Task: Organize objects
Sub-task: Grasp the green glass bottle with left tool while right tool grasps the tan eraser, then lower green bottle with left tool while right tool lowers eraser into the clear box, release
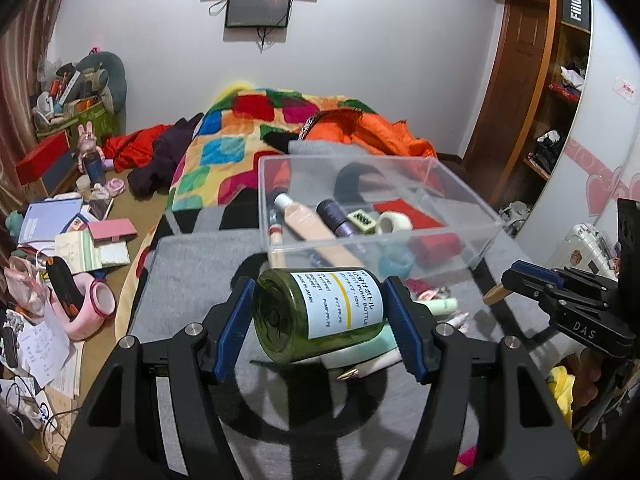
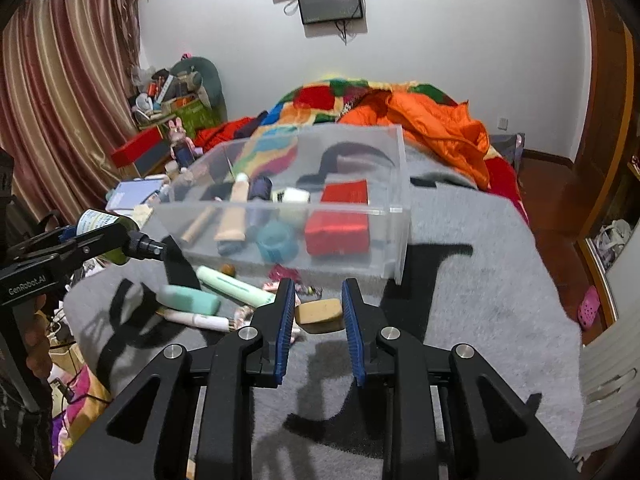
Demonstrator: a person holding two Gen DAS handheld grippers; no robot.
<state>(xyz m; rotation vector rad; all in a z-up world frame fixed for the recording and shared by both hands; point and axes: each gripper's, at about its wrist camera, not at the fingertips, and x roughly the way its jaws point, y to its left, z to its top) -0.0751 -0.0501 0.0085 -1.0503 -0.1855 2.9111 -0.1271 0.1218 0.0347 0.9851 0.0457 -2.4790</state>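
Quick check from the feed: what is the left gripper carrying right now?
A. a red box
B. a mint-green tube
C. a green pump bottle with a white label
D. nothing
C: the left gripper has its blue pads pressed on both sides of the green pump bottle, held sideways above the grey blanket, while the red box sits in the clear bin.

I see the clear box (image 2: 280, 216) on the blanket (image 2: 460, 280), tubes inside it. Loose items (image 2: 224, 288) lie before it; the bedding (image 1: 248, 128) lies behind.
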